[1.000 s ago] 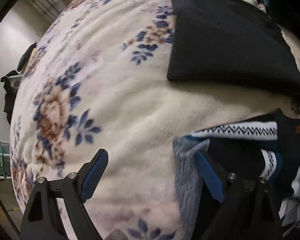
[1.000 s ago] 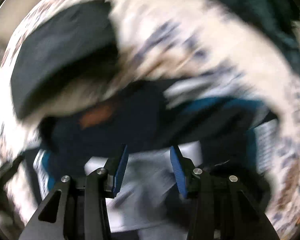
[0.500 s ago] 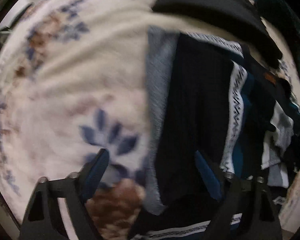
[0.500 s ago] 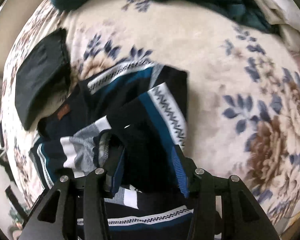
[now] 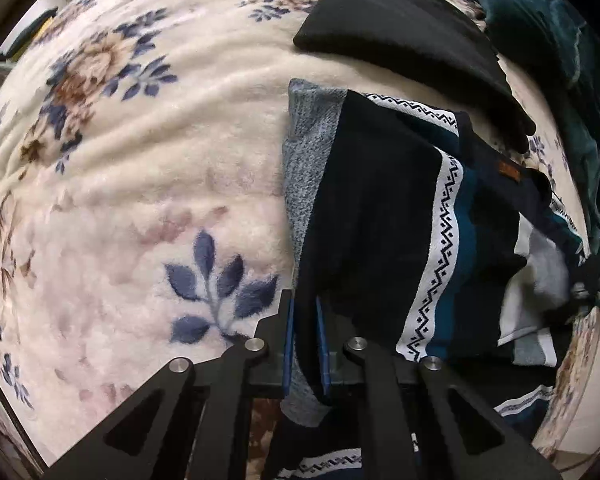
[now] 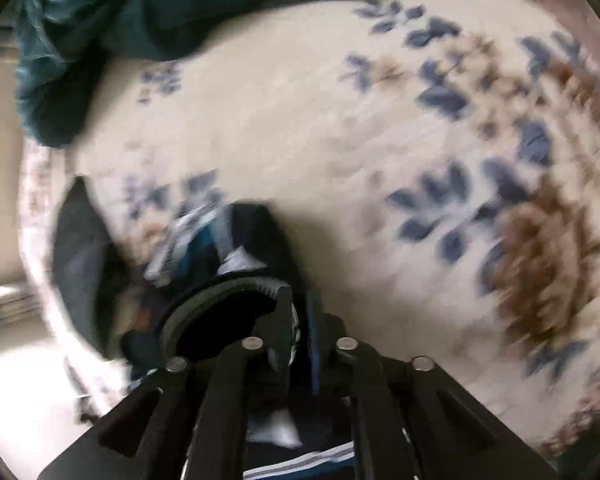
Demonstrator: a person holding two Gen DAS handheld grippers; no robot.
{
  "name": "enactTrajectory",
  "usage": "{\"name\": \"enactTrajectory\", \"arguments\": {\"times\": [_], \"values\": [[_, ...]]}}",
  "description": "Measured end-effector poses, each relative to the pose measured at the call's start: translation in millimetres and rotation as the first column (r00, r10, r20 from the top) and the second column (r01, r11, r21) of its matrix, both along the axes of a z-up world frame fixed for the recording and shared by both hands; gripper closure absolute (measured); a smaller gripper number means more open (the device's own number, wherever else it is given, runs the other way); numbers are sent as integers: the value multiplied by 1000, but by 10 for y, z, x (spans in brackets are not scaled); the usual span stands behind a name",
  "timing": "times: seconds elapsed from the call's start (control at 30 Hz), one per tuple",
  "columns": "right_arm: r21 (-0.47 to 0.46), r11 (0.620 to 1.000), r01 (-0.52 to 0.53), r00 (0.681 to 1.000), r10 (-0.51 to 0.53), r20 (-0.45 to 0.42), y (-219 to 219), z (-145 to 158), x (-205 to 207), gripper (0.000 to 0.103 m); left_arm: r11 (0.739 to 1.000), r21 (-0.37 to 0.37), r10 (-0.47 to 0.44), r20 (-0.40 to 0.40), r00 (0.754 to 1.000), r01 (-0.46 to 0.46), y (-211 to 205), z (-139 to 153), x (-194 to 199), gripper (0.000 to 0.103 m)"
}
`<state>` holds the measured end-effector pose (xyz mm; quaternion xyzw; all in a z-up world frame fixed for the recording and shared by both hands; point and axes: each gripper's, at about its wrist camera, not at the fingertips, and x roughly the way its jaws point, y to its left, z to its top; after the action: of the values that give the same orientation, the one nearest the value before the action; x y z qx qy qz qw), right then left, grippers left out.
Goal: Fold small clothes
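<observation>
I'm clamping the left gripper (image 5: 305,344) and right gripper (image 6: 300,334), both just closing on the patterned sweater (image 5: 380,216) lying on the floral blanket (image 5: 140,160); I'm lifting evenly, keeping edges aligned.

A: From where does the left wrist view look?

B: It sits just behind the left gripper (image 5: 305,344) and faces steeply down, very near the floral blanket (image 5: 148,168). The patterned sweater (image 5: 380,208) fills the right half of the frame.

A: And the right wrist view?

B: It is behind the right gripper (image 6: 300,332), also looking down and close, but blurred. Both views share the blanket, the sweater, the black folded cloth (image 5: 404,28) and the teal fabric (image 6: 112,12) at the top.
</observation>
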<state>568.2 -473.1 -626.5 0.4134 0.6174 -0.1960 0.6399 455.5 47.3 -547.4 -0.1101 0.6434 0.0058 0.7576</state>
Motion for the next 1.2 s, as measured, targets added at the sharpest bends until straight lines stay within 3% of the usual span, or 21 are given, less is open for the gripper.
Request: {"name": "enactTrajectory", "arguments": {"times": [0.03,0.07,0.1,0.13,0.2,0.23,0.3,0.4,0.43,0.47,0.5,0.53,0.67,0.77,0.8,0.87,0.93,0.97,1.03,1.1,1.2], "values": [[-44,999,-27,1000,27,-11,-5,44,15,63,1000,-12,8,-9,1000,-8,26,6,20,91],[-71,997,-42,999,42,-4,-6,102,9,52,1000,-23,16,-15,1000,-17,58,23,34,89],[-99,994,-51,998,53,19,2,183,-22,46,999,-30,24,-15,1000,-25,50,57,30,78],[-120,991,-61,997,67,48,31,283,-64,46,999,-36,34,-8,999,-34,47,102,23,70],[-111,990,-81,992,91,85,112,379,-146,46,997,-48,56,25,998,-54,74,178,10,19],[-88,992,-92,989,102,106,166,398,-191,46,997,-58,58,41,997,-56,71,227,10,13],[-45,989,-141,985,145,95,266,333,-216,46,998,-41,50,44,998,-48,29,214,57,13],[39,985,-170,985,169,33,480,-20,-224,46,999,13,46,23,999,-46,-71,41,149,13],[70,987,-148,989,146,37,525,-145,-231,53,998,45,42,17,999,-43,-92,-30,178,14],[84,989,-124,991,120,55,544,-202,-248,70,998,56,34,13,999,-35,-106,-70,186,23],[83,992,-100,994,96,56,562,-228,-247,97,998,54,12,7,1000,-12,-131,-144,217,73],[67,994,-84,995,80,63,586,-186,-242,97,999,50,2,2,1000,-2,-138,-183,232,95],[1,996,-92,980,90,178,674,259,-242,98,1000,26,1,78,997,-3,-75,-43,168,95],[3,997,-71,975,68,213,615,483,-301,98,1000,3,20,85,996,-21,9,23,97,95],[13,997,-74,977,70,201,584,483,-301,98,1000,-6,27,68,997,-26,40,-8,90,94],[23,992,-127,990,126,64,536,242,-246,97,997,-56,59,14,998,-58,103,-100,122,90],[-30,985,-169,984,167,-66,458,46,-239,79,993,-85,80,-33,996,-83,110,-119,138,81],[-71,982,-177,982,171,-86,434,47,-235,77,993,-81,79,-46,996,-83,98,-98,154,74],[-154,972,-177,984,173,-38,403,217,-245,67,994,-75,78,-13,997,-78,59,63,137,64],[-197,961,-194,977,207,46,477,413,-225,66,995,-57,78,25,997,-76,-14,234,125,40],[-149,925,-350,920,369,130,833,474,-50,64,999,-32,41,83,996,-39,-228,412,189,30]]}}
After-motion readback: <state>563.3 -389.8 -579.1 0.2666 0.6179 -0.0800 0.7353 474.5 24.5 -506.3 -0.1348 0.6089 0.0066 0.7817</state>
